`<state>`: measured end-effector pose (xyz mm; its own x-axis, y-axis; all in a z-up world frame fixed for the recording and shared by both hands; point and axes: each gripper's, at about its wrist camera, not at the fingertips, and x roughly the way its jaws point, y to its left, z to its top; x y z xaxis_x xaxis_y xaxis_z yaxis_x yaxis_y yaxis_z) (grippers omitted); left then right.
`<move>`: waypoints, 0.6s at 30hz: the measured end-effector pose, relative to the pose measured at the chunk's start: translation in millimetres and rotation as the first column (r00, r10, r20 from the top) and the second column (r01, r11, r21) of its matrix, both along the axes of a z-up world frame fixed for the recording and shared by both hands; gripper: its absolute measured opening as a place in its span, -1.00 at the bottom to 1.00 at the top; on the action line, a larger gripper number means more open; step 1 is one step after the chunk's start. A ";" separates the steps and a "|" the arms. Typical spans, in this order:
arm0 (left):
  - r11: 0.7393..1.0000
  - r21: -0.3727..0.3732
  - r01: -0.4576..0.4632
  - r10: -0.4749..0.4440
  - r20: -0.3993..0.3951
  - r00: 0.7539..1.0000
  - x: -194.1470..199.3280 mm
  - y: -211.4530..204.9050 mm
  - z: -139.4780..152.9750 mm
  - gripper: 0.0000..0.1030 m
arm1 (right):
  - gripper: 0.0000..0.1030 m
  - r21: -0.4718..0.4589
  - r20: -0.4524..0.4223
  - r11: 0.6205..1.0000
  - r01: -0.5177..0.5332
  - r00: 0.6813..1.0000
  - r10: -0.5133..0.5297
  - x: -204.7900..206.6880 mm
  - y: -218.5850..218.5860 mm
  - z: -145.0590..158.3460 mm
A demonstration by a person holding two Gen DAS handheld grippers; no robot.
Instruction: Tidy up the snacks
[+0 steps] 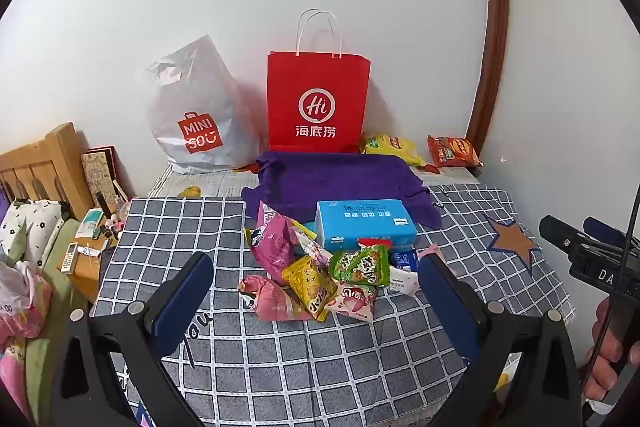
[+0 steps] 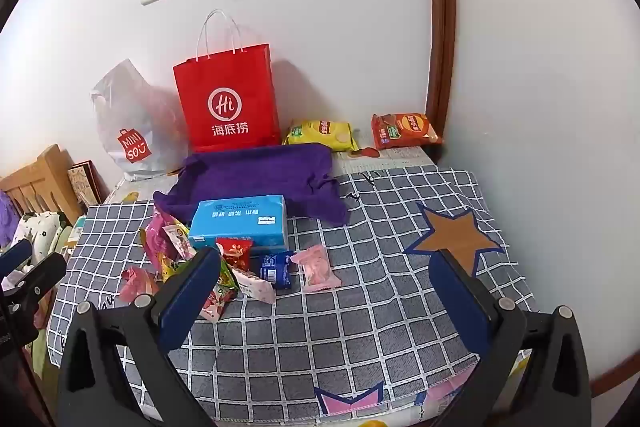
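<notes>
A heap of small snack packets (image 1: 316, 275) lies on the checked grey cloth (image 1: 320, 359), in front of a blue tissue pack (image 1: 366, 225). My left gripper (image 1: 316, 291) stands open just short of the heap, nothing between its fingers. In the right wrist view the same heap (image 2: 192, 259) sits at the left, with a pink sweet packet (image 2: 317, 268) and a dark blue packet (image 2: 276, 269) lying apart. My right gripper (image 2: 324, 291) is open over bare cloth, near the pink packet. A red paper bag (image 1: 318, 103) stands upright at the wall.
A purple cloth (image 1: 340, 183) lies behind the tissue pack. A grey plastic bag (image 1: 196, 115) leans beside the red bag. Yellow (image 2: 322, 134) and orange (image 2: 404, 131) crisp packets lie at the back right. A wooden bed frame (image 1: 44, 163) and cluttered bedside stand are at the left.
</notes>
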<state>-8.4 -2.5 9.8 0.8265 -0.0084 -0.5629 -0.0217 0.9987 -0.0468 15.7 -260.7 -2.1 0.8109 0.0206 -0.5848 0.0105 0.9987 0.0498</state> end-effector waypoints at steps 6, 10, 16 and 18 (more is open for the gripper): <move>1.000 0.001 0.000 0.000 0.004 1.000 -1.9 0.0 -0.5 1.00 | 0.99 0.006 0.004 1.000 -0.007 1.000 0.007 -1.9 1.1 2.3; 1.000 0.000 -0.001 0.001 0.005 1.000 -2.4 0.2 -0.6 1.00 | 0.99 0.006 0.006 1.000 -0.006 1.000 0.006 -2.9 3.4 3.5; 1.000 -0.004 -0.002 0.003 0.006 1.000 -2.6 0.4 -0.7 1.00 | 0.99 0.006 0.005 1.000 -0.007 1.000 0.007 -0.6 5.0 3.7; 1.000 -0.004 -0.003 0.003 0.005 1.000 -2.8 0.2 -0.9 1.00 | 0.99 0.003 0.005 1.000 -0.008 1.000 0.008 -3.6 2.0 4.8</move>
